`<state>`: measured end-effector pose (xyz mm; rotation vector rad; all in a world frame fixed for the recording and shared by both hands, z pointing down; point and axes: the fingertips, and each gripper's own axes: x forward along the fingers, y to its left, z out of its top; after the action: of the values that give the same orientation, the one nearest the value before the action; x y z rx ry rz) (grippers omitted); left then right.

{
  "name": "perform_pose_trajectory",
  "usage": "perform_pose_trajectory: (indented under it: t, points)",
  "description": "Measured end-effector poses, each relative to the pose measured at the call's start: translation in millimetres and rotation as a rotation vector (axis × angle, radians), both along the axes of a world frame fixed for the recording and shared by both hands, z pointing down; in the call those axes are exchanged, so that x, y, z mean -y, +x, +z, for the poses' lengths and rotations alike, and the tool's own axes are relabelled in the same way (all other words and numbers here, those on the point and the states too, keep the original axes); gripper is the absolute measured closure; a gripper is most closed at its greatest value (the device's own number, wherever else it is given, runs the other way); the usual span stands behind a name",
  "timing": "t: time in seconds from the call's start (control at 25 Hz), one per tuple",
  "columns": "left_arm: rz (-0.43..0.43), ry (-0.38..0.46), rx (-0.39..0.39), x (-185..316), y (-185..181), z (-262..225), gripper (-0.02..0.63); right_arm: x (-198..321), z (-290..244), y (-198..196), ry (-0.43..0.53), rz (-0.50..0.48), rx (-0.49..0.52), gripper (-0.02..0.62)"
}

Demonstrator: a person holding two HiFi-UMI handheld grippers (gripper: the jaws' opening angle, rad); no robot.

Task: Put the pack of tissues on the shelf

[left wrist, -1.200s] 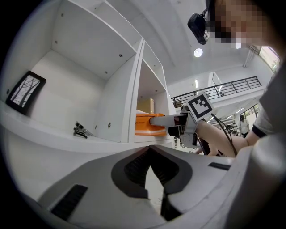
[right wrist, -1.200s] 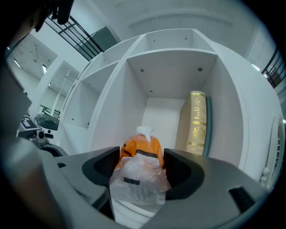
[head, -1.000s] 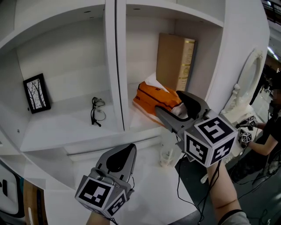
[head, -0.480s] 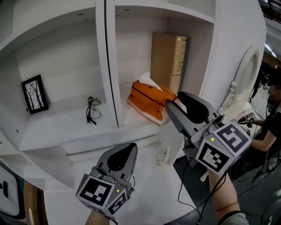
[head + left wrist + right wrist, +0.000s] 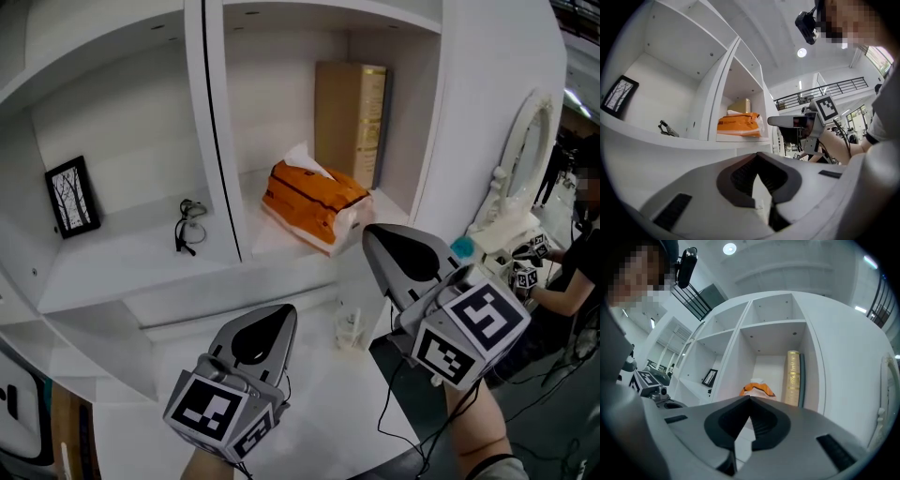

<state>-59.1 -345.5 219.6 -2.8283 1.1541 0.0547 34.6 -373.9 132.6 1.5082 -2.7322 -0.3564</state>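
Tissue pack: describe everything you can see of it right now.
The tissue pack has a soft orange plastic-looking wrapper with a white end and one white tissue poking up from its top. It lies flat, turned at an angle, on the shelf floor of the right compartment, in front of an upright tan book. Only the shelf visibly touches it.
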Motion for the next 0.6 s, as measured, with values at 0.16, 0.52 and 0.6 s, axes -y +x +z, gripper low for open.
perform_pose_trajectory:
  t: [0.16,0.52,0.6]
  points:
    - [-0.01,-0.019,0.002,5,-4,2,0.587,15,10,-4,-0.05,0.003,0.004,0.601]
    - [-0.06,0.001,0.003,5,-19,4,0.588,32,19,-10,-0.053,0.009,0.01,0.6]
    - [-0.071,0.002,0.004,5,-23,6,0.587,35,20,-10,-0.051,0.008,0.019,0.6]
